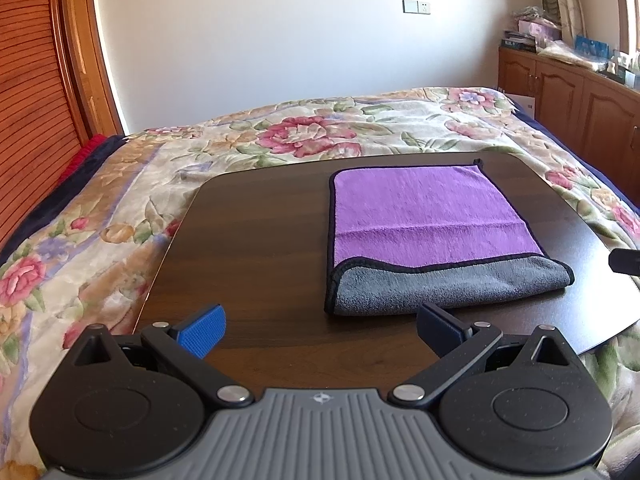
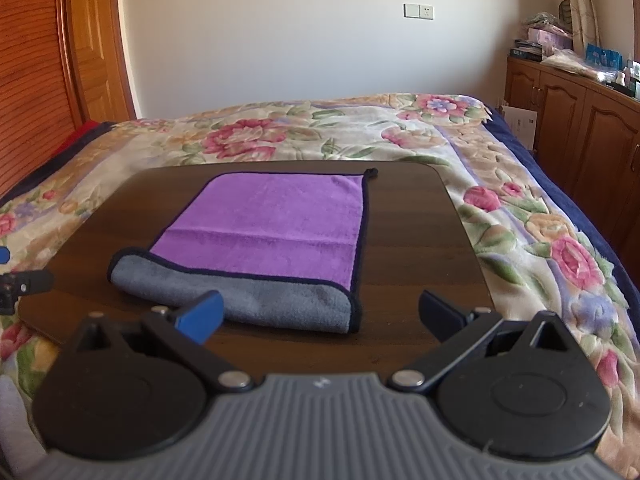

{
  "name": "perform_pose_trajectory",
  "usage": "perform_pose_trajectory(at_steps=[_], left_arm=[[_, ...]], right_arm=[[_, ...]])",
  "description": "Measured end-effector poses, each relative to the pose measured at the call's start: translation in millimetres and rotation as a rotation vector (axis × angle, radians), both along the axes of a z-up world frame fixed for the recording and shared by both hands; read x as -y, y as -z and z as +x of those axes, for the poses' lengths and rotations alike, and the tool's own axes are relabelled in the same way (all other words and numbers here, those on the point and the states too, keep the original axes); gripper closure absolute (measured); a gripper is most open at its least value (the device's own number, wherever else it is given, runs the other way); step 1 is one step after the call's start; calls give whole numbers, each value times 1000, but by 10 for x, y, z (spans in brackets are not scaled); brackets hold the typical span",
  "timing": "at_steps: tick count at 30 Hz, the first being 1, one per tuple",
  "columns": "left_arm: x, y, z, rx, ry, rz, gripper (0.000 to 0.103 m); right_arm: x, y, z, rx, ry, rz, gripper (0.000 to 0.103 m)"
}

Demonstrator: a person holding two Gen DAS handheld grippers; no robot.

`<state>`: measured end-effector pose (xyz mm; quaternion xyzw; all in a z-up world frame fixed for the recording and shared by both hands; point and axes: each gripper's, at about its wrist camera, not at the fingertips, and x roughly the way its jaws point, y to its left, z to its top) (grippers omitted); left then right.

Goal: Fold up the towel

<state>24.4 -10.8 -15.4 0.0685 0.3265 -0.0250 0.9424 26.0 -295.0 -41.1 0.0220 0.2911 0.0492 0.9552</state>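
A purple towel [image 1: 424, 216] with a grey underside and dark trim lies folded on a dark wooden board [image 1: 256, 240]; its near grey strip [image 1: 448, 288] sticks out from under the purple layer. My left gripper [image 1: 320, 330] hovers open over the board's near edge, just left of the towel's near corner, holding nothing. In the right wrist view the same towel [image 2: 272, 224] lies ahead and slightly left. My right gripper [image 2: 320, 316] is open and empty, its left finger [image 2: 202, 316] over the grey strip's near edge. A small loop [image 2: 372, 172] marks the far right corner.
The board [image 2: 420, 240] rests on a bed with a floral quilt [image 1: 120, 208]. Wooden cabinets [image 2: 572, 120] with clutter on top stand at the right, a wooden wardrobe [image 1: 36, 92] at the left. Part of the other gripper [image 2: 20, 284] shows at the left edge.
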Motion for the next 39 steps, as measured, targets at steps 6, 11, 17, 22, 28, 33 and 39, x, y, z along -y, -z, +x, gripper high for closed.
perform_pose_trajectory(at_steps=[6,11,17,22,28,33,39], left_arm=[[19,27,58,-9,10,6,3],[29,46,110,-13,15,9,3],[22,65,165,-23,19,1,3],[43,81,209,-25,28,6,3],[54,105,273,-30,31,3,3],[56,131,347,-36,34,-1,3],[63,161,409,-43,39,-6,3]], right_arm=[[23,14,54,-3,-4,-6,0],[46,29,106,-7,-12,-7,0],[41,44,167,-15,-22,-12,0],[32,54,204,-19,-31,-16,0],[61,59,272,-22,-40,-10,0],[78,72,339,-29,-47,-3,0],[88,94,409,-41,-62,-5,0]])
